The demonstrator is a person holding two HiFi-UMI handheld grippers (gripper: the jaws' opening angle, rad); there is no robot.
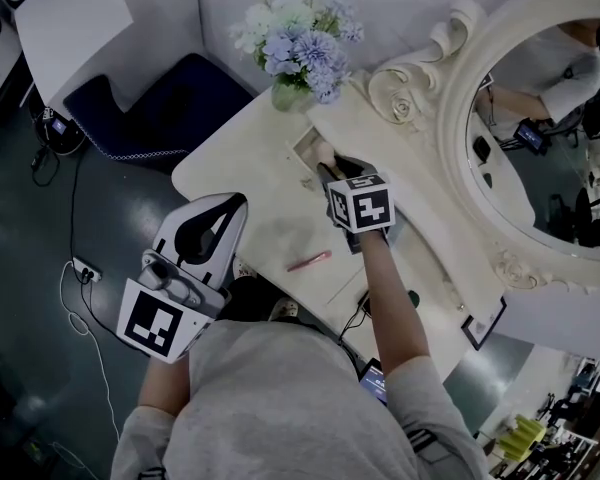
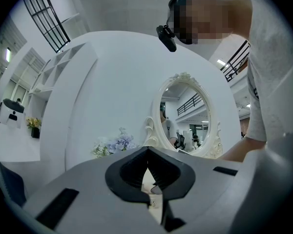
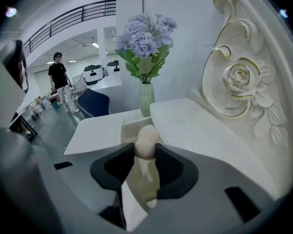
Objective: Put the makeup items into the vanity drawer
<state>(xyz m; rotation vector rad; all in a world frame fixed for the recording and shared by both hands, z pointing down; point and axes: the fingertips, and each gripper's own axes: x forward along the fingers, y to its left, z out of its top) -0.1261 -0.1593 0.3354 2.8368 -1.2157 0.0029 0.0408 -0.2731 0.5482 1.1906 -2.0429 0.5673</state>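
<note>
Nearest in, down by the grey-topped body: left tool (image 2: 147, 150) hanging low beside the near edge of the bench (image 1: 245, 173), over the dark floor. Tips pressed together, nothing between them, gripping nothing at all.

Out onto the bench now: a slim pink stick (image 1: 308, 261) lying flat on the pale top, all on its own, well apart from both tools, just left of the outstretched right arm.

Further out, the main event: right tool (image 3: 146, 149) reaching forward over the open drawer (image 3: 129, 130), jaws set fairly wide and clamped on a beige, egg-shaped makeup sponge (image 3: 147, 138). Pads against both flanks of the sponge, rounded end poking out past the tips, held up in the air above the drawer's cream inside. Impossible to make out anything else in that drawer.

Beyond the drawer: a pale green vase (image 3: 146, 99) of blue and white flowers, upright at the back of the bench. To its right, the carved rose and scrolls round the big oval mirror (image 1: 550, 138), glass giving back the person and the room.

Off the bench, far left: a navy chair (image 1: 150, 113) on the floor, a power strip (image 1: 85, 271) nearby. Farthest of all, in the right gripper view, a person in black (image 3: 58, 79) standing across the hall.
</note>
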